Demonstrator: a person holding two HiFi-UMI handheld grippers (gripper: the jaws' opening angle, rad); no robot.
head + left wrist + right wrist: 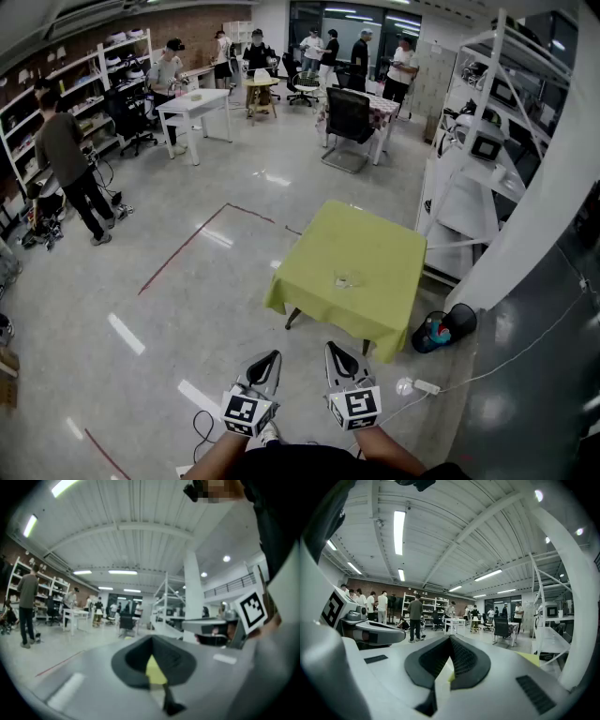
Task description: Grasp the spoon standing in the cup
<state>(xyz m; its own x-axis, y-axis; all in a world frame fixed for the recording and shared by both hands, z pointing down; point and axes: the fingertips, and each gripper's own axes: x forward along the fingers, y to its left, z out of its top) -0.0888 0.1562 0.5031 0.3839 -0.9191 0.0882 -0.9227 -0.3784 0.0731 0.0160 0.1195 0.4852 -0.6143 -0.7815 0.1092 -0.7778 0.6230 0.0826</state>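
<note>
A small clear cup [347,278] stands near the middle of a yellow-green table [375,234] in the head view; it is too small to make out a spoon in it. Both grippers are held low in front of the person, well short of the table's near edge. The left gripper [272,357] [151,641] has its jaws together with nothing between them. The right gripper [334,350] [451,640] is likewise shut and empty. In each gripper view only a sliver of the yellow-green table [155,670] [449,675] shows through the gap behind the closed tips.
White shelving racks [483,150] stand right of the table. A black bin [448,327] with colourful contents sits by the table's right corner, and a power strip [427,385] with a cable lies on the floor. Several people, white tables [192,105] and an office chair [349,117] fill the back.
</note>
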